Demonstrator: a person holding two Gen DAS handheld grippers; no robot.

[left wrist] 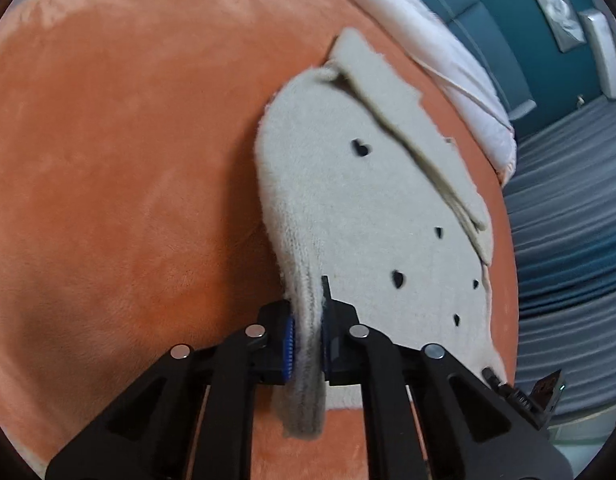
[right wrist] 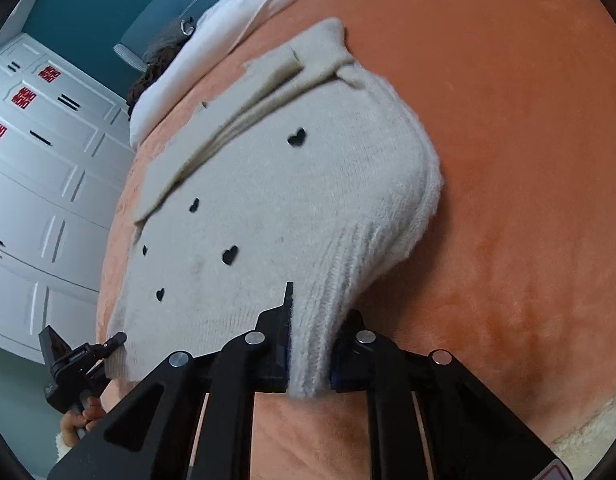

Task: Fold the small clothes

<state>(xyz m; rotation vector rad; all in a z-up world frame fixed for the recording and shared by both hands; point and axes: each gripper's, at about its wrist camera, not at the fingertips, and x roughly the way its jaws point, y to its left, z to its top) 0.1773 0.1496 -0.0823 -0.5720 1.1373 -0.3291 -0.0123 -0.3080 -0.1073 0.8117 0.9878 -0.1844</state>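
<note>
On orange blanket (left wrist: 108,160), pinching ribbed hem of cream sweater (left wrist: 348,200) with left gripper (left wrist: 308,340) and right gripper (right wrist: 310,354), jaws closed on fabric. Likely needing hem carried toward collar next.

The small sweater (left wrist: 372,216) is a fuzzy cream knit dotted with little black hearts. Its body lies spread on the orange blanket (left wrist: 128,160), reaching away from both tools. A ribbed corner of its hem is lifted and pinched between the fingers of the left tool (left wrist: 307,344), the knit drooping below them. The other ribbed corner of the sweater (right wrist: 268,208) is bunched and clamped the same way in the right tool (right wrist: 310,354). At the far end from the tools, a sleeve lies folded diagonally across the body.
</note>
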